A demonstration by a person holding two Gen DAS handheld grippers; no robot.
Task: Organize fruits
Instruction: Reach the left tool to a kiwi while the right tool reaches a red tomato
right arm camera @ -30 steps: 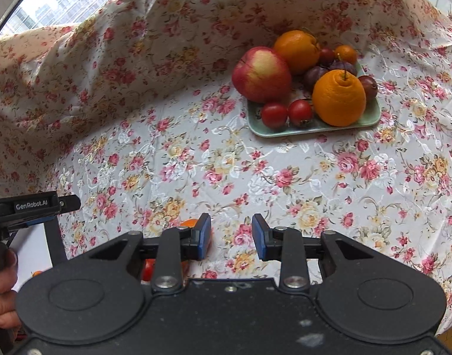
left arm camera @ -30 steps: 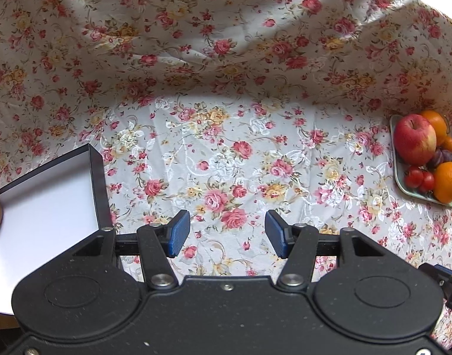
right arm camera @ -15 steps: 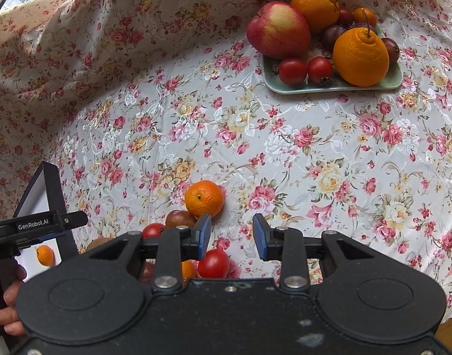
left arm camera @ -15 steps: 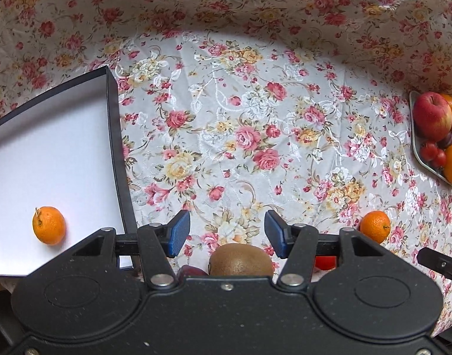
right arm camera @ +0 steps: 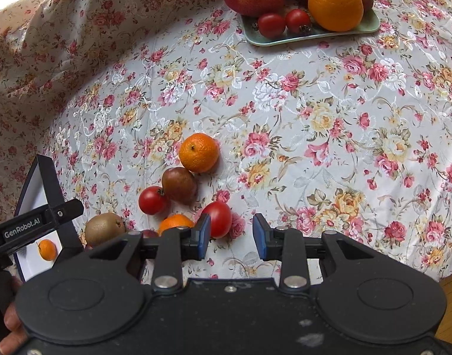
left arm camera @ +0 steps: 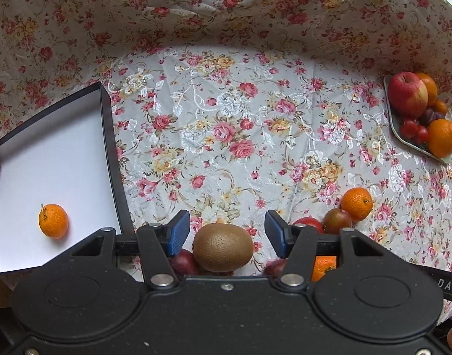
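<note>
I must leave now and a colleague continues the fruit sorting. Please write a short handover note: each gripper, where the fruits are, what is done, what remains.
Left gripper: open, empty, lined up over the brown fuzzy kiwi.
Right gripper: open, empty, beside the oval red tomato.
Done: one small orange mandarin lies in the white box with black walls.
Left: the loose cluster on the floral tablecloth: kiwi, mandarins, tomatoes, a dark reddish-brown round fruit.
The pale green tray at the far side holds an apple, oranges, tomatoes.

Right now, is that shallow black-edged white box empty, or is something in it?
Not empty. The shallow black-edged white box holds one small orange mandarin on its white floor; a brownish thing at its left edge is cut off.
</note>
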